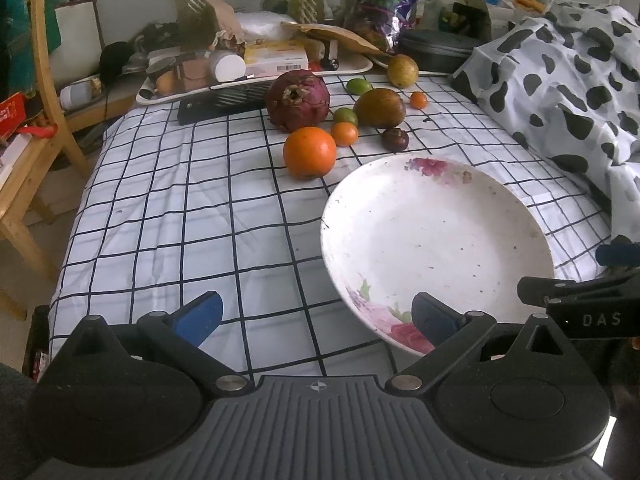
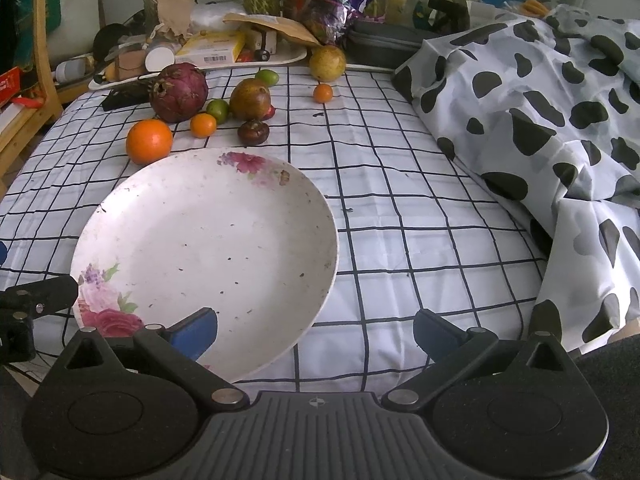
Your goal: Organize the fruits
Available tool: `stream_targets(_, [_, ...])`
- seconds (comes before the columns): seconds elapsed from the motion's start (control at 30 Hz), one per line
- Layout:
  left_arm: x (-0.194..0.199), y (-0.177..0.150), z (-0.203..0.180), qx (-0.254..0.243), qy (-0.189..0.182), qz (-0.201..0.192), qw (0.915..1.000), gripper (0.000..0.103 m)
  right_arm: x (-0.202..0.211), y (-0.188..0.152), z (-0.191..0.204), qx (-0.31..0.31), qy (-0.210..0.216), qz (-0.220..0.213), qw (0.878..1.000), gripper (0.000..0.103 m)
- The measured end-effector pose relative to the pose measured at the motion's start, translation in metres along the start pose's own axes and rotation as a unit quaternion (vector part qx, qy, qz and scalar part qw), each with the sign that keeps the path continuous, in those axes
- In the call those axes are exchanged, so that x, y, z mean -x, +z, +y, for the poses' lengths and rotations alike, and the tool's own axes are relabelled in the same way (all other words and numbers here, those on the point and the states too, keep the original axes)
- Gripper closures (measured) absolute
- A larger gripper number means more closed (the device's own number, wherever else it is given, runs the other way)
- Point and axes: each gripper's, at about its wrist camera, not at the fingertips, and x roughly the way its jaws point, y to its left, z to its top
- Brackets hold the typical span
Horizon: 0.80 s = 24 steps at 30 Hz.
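A white floral plate [image 1: 436, 240] [image 2: 208, 240] lies empty on the checked cloth. Behind it lie a large orange [image 1: 309, 152] [image 2: 149, 141], a dark red pomegranate [image 1: 298, 100] [image 2: 180, 92], a brown-green mango [image 1: 379, 108] [image 2: 250, 99], a small orange [image 1: 344, 133] [image 2: 203, 125], a dark mangosteen [image 1: 395, 139] [image 2: 253, 132], two green limes [image 1: 345, 115] [image 2: 218, 109], a tiny orange [image 1: 418, 100] [image 2: 323, 93] and a yellow pear [image 1: 402, 71] [image 2: 327, 63]. My left gripper [image 1: 316, 316] is open and empty at the plate's near left rim. My right gripper [image 2: 316, 330] is open and empty at its near right rim.
A cluttered tray [image 1: 256, 68] with boxes and bags stands at the back of the table. A cow-print cloth [image 2: 540, 120] is heaped on the right. A wooden chair [image 1: 36, 120] stands to the left. The checked cloth [image 1: 180, 208] lies bare at front left.
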Motion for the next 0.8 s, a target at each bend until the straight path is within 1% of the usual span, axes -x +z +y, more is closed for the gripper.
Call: stream_targets(0.8, [-0.0011, -0.0004, -0.0015, -0.003, 0.003, 0.002, 1.0000, 0.001, -0.0025, 0.0004, 0.0028, 0.009, -0.001, 0.007, 1.000, 0.000])
